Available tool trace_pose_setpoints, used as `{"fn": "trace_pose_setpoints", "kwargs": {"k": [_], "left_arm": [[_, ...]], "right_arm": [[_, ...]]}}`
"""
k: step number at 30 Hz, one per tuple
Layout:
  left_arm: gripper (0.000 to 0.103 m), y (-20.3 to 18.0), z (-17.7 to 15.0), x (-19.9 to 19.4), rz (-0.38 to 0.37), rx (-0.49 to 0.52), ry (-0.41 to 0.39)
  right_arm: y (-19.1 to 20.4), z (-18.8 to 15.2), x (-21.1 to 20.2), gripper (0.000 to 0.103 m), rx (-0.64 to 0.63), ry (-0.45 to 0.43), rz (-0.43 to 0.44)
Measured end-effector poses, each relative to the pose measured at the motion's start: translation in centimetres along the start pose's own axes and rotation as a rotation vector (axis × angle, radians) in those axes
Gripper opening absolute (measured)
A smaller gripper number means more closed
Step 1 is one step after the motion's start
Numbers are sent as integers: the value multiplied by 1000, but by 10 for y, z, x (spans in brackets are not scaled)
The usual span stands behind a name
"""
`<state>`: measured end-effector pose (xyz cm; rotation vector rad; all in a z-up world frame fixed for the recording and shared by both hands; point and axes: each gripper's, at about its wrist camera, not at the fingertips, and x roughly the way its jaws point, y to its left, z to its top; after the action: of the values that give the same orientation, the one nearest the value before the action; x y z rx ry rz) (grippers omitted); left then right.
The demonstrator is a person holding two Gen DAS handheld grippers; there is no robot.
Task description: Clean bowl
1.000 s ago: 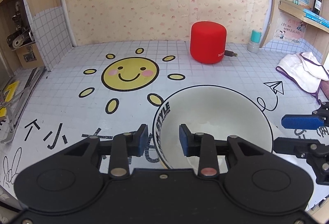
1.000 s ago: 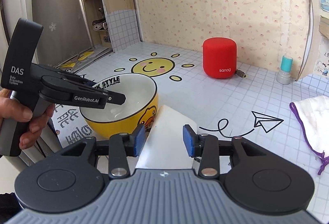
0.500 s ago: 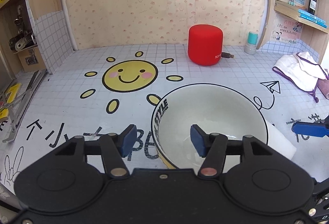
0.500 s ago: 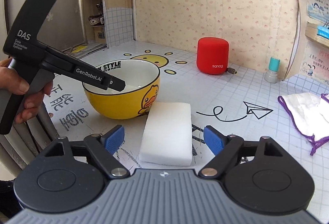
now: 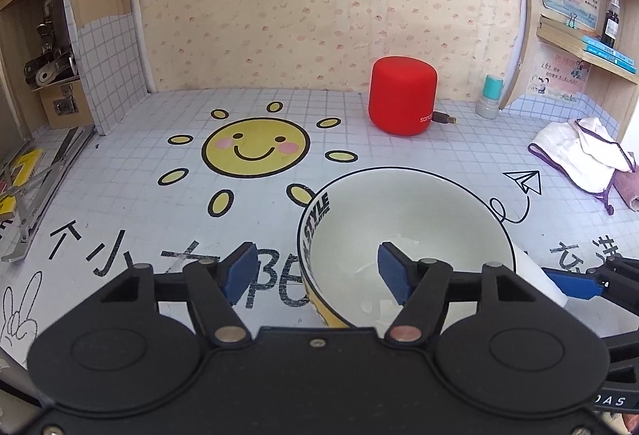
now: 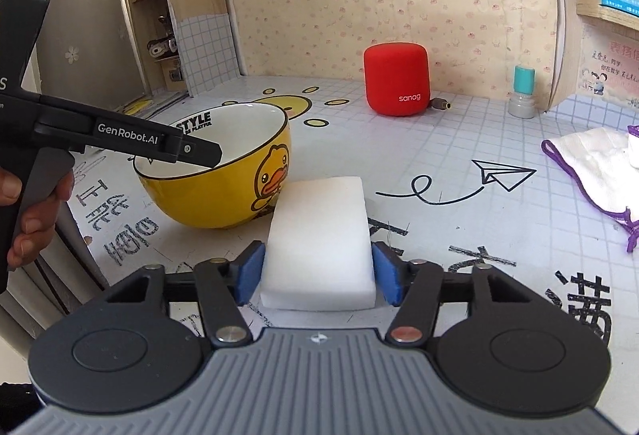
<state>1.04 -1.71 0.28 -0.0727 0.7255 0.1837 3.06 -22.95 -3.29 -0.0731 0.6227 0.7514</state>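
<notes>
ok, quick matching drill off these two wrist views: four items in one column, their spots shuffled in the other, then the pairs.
Items
1. bowl
2. sponge
3. red speaker
4. white cloth

Places
A. far right of the table
B. between the right gripper jaws
C. near the back wall
D. left gripper jaws astride its rim

Pairs: 1-D, 2-B, 3-C, 4-A

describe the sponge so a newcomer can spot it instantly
Start at the yellow ceramic bowl with the duck print on the grid-patterned tabletop. Right beside its base lies the white rectangular foam sponge block, flat on the table. It is the only plain white, box-shaped thing; the white cloth with purple trim is crumpled and lies farther right.
</notes>
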Motion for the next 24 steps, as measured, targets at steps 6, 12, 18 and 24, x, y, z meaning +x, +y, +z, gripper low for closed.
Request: {"fn": "trace_pose_setpoints", "kwargs": {"k": [6, 12, 18, 24], "left_arm": [[68, 0, -1, 2, 9, -5, 5], [68, 0, -2, 2, 14, -10, 4], [68, -1, -3, 4, 20, -7, 4], [68, 1, -2, 8, 24, -4, 15]], "right_arm": [[-6, 0, -4, 56, 29, -13, -9], [-19, 4, -18, 56, 84, -62, -30], [-18, 20, -34, 56, 80, -135, -24], [0, 39, -37, 57, -28, -123, -6]]}}
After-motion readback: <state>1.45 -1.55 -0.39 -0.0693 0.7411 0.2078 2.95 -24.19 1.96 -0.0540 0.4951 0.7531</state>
